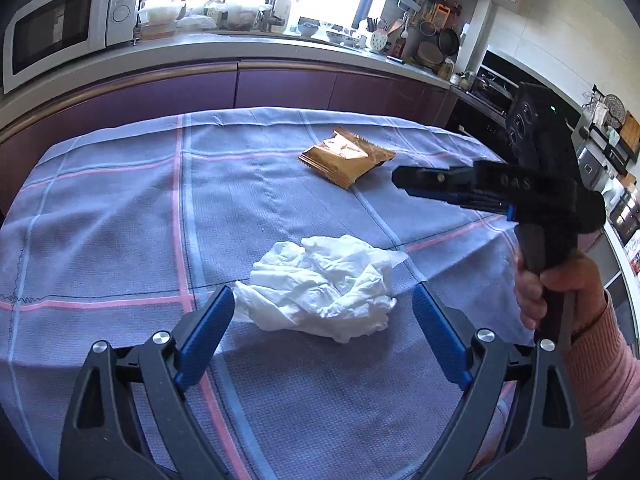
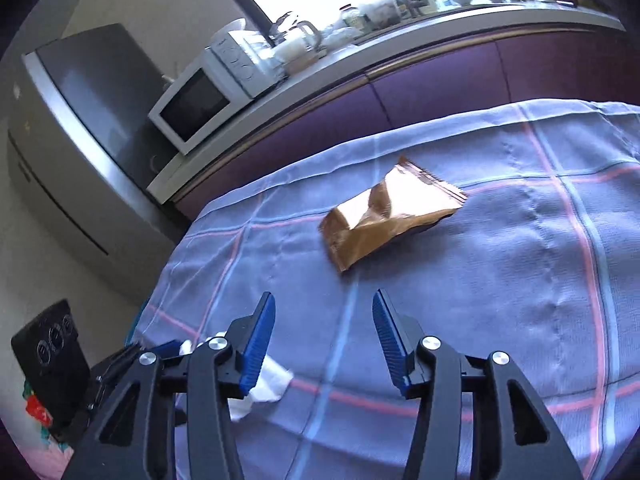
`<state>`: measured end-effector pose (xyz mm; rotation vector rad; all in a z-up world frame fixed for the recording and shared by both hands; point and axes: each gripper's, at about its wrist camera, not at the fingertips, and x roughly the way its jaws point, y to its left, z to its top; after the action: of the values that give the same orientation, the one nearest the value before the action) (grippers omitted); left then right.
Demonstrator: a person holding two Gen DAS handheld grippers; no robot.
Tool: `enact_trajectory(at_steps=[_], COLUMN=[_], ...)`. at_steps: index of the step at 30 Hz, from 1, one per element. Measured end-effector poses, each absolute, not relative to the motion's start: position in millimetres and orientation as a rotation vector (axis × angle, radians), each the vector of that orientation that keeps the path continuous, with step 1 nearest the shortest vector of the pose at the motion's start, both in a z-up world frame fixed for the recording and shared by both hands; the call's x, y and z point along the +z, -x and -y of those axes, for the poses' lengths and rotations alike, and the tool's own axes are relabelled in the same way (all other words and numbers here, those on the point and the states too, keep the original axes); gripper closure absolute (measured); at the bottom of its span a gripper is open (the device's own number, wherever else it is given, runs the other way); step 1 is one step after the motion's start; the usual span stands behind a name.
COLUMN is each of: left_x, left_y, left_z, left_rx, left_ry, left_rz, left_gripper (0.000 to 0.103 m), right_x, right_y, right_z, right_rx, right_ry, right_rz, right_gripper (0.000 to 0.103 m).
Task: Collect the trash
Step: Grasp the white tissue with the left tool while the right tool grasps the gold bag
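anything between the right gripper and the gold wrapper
Nothing: in the right wrist view, only bare checked tablecloth lies between the open right gripper and the gold wrapper. The crumpled tissue sits off to its left.

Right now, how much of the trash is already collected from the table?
Nothing looks collected yet. The crumpled white tissue and the gold snack wrapper both lie on the checked tablecloth. The left gripper has its jaws open around the tissue; the right gripper, open, faces the wrapper. Both pickups remain.
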<state>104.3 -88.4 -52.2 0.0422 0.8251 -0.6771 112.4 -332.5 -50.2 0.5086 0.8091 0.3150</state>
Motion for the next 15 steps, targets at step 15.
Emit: enact_trajectory(at_steps=[15], left_x=[-66.8], left_y=[-115.5], left_z=[97.9], left_rx=[-0.614], left_ry=[-0.09], left_rz=[-0.899], left_gripper=[0.046], right_x=[-79.4], right_y=[-173.7], right_z=[365.5], right_rx=[0.216], right_ry=[-0.694], right_rz=[-0.787], right_gripper=[0.054])
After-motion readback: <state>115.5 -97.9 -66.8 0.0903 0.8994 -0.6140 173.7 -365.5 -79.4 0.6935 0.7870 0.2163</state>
